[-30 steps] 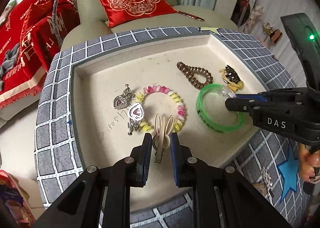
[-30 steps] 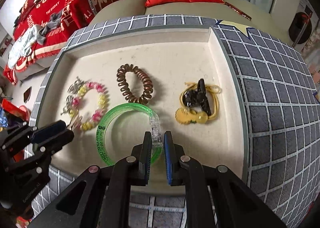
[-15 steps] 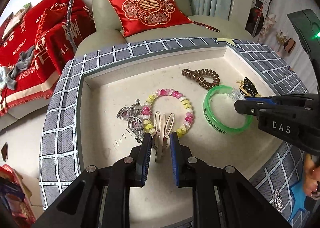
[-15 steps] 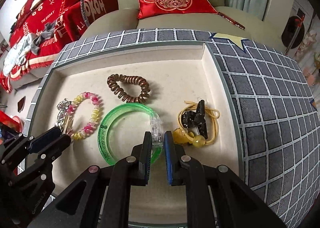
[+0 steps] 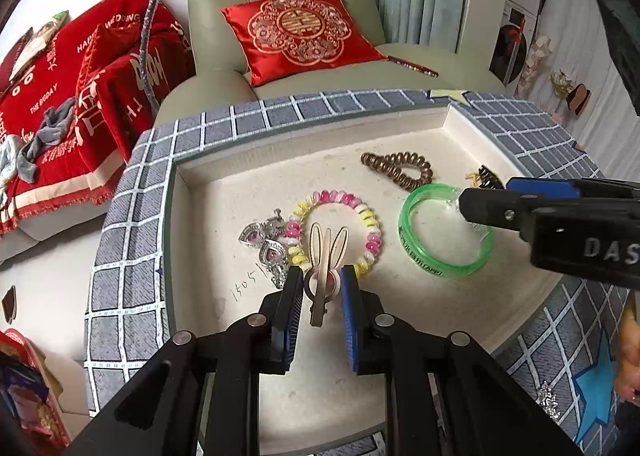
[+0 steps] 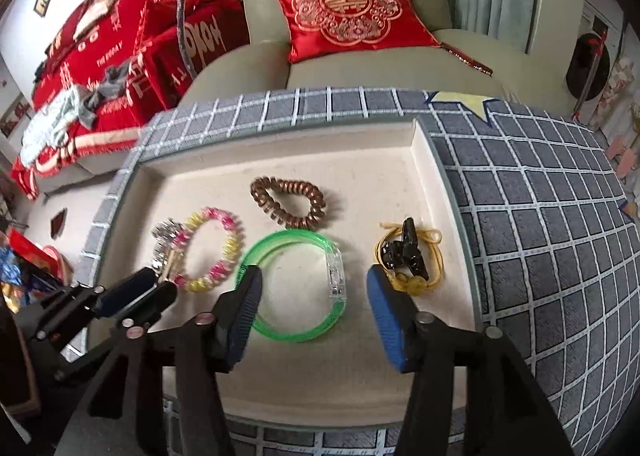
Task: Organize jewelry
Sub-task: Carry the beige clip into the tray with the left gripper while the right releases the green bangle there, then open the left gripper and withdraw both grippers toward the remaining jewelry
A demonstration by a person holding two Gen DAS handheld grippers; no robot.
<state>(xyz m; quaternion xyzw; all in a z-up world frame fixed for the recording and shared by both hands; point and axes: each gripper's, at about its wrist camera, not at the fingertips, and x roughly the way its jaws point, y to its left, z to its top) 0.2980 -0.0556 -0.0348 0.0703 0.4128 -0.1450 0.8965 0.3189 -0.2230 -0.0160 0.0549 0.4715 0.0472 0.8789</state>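
Jewelry lies in a cream tray (image 5: 280, 160) (image 6: 280, 152) set in a grey checked top. My left gripper (image 5: 322, 280) is shut on a beige rabbit-ear hair clip (image 5: 326, 252), held over a pink-and-yellow bead bracelet (image 5: 340, 224) (image 6: 212, 248). Silver heart earrings (image 5: 264, 244) lie to its left. My right gripper (image 6: 314, 288) is open above the green bangle (image 6: 296, 284) (image 5: 444, 232), which lies flat. A brown coil hair tie (image 6: 290, 202) (image 5: 396, 168) lies behind it. A black clip on a yellow cord (image 6: 408, 256) lies at right.
The checked grey surface (image 6: 540, 224) surrounds the tray. A green armchair with a red cushion (image 5: 296, 32) stands behind. Red bedding (image 5: 80, 88) lies at left. A small sparkly piece (image 5: 548, 400) rests on the surface at lower right.
My right gripper has opened and let go of the green bangle, which now lies flat. Both grippers have drawn back and up; the left still holds the clip.
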